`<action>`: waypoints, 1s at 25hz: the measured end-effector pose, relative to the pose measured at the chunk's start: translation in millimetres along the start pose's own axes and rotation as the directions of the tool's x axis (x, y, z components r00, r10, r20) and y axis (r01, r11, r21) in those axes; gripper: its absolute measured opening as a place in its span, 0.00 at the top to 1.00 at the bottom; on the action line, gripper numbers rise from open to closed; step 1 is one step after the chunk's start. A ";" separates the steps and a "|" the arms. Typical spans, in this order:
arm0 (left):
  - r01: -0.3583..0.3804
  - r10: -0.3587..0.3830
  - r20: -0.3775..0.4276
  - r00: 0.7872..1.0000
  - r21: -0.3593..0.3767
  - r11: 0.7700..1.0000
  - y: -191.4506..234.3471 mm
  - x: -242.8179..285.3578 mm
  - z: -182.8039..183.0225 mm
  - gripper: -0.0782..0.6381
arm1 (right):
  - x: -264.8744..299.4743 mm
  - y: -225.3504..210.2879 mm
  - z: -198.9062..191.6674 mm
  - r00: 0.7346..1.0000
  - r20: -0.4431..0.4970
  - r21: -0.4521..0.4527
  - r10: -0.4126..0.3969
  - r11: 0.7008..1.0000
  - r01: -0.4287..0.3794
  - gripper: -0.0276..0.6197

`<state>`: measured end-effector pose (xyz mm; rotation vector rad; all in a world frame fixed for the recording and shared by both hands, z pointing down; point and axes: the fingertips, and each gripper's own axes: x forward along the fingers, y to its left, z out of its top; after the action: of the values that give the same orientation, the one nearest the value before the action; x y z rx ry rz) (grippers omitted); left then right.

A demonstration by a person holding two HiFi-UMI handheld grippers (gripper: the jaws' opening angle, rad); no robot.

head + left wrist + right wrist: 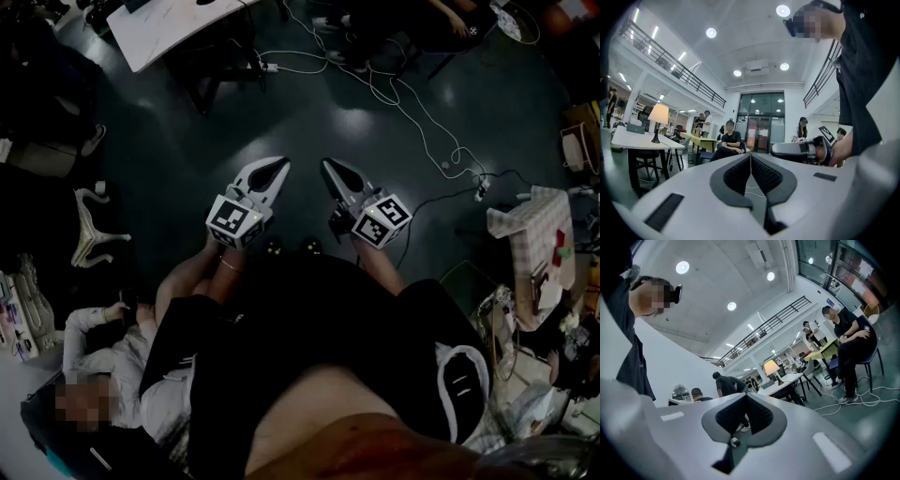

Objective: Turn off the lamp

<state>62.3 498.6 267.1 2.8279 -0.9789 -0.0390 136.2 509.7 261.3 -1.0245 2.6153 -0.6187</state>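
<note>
Cream-white and glowing, the lamp (658, 115) is lit. It stands upright, with its long axis vertical, on a white counter (633, 139) at the middle left of the left gripper view. In the right gripper view it sits just right of centre, above the jaw tips. No switch can be made out on the lamp from this far away. The head view does not show the lamp.

Tool state:
- The left tool (277, 169) is clenched. Its pads meet along one line and nothing is between them.
- The right tool (334, 174) is also clenched and empty.
- Both tools are held level, side by side, in front of the person's body over the dark floor (375, 122).

Governing relation: the lamp lies well apart from both tools, across open floor.
- The left tool points at the far glass doors (759, 129), so the lamp lies off to the left of its line.
- The right tool points more nearly at the lamp.

Neither hand is clearly the nearer. The person will probably have to walk up to the counter before either tool can reach the lamp.
</note>
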 end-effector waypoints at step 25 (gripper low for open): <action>-0.018 0.018 0.013 1.000 -0.008 1.000 0.2 1.2 4.3 0.88 | 2.7 1.9 11.2 0.998 0.055 0.027 0.041 0.999 -0.042 0.96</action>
<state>62.8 497.1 262.9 2.8153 -1.0041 -0.0589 137.4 505.8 250.4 -0.9624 2.5669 -0.6081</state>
